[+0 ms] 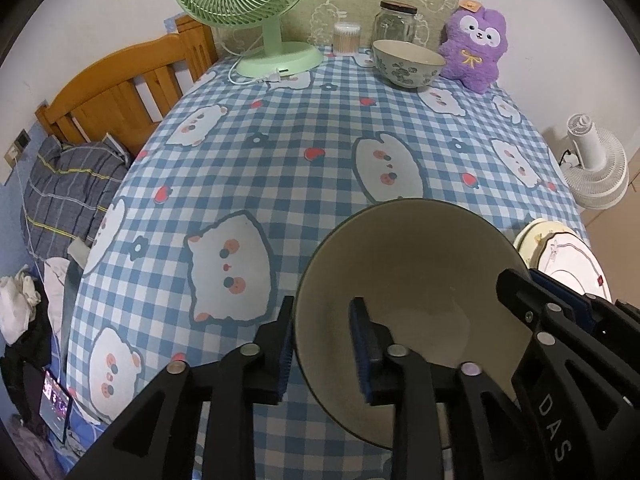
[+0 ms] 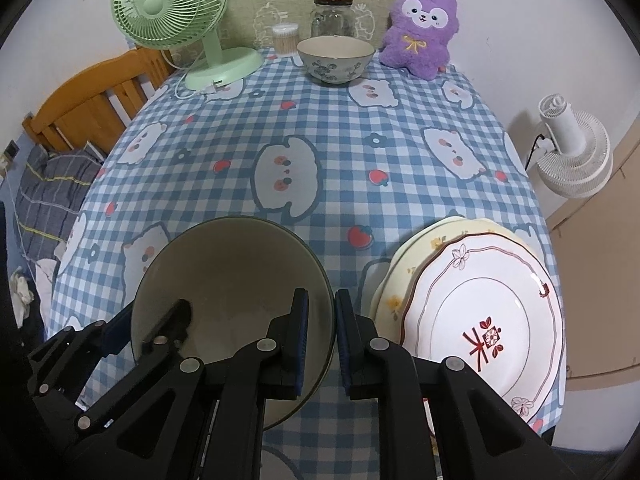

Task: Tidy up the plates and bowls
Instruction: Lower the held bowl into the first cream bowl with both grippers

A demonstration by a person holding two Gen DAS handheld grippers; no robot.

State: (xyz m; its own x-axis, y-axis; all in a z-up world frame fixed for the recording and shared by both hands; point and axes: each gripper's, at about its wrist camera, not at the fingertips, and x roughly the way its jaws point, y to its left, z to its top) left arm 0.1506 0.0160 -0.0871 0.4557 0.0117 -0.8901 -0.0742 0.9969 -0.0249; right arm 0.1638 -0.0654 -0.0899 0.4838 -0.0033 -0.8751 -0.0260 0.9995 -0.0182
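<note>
A cream bowl with a dark rim (image 1: 408, 272) (image 2: 240, 264) sits near the table's front edge, between both grippers. My left gripper (image 1: 324, 344) (image 2: 140, 320) straddles its left rim, one finger outside and one inside; the inner pad stands clear of the wall, so it is open. My right gripper (image 2: 322, 332) (image 1: 532, 280) has its pads close together on the bowl's right rim and is shut on it. Whether the bowl rests on the cloth I cannot tell. A stack of plates (image 2: 480, 320) (image 1: 568, 256) lies just right of it. A blue-flowered bowl (image 1: 408, 66) (image 2: 335, 60) stands at the far edge.
At the back of the checked tablecloth (image 1: 280, 128) stand a green fan (image 1: 260, 8), a swab container (image 1: 346, 38), a glass jar (image 1: 396, 20) and a purple plush toy (image 1: 476, 48). A wooden bed frame (image 1: 120, 92) lies left; a white fan (image 2: 572, 152) stands right.
</note>
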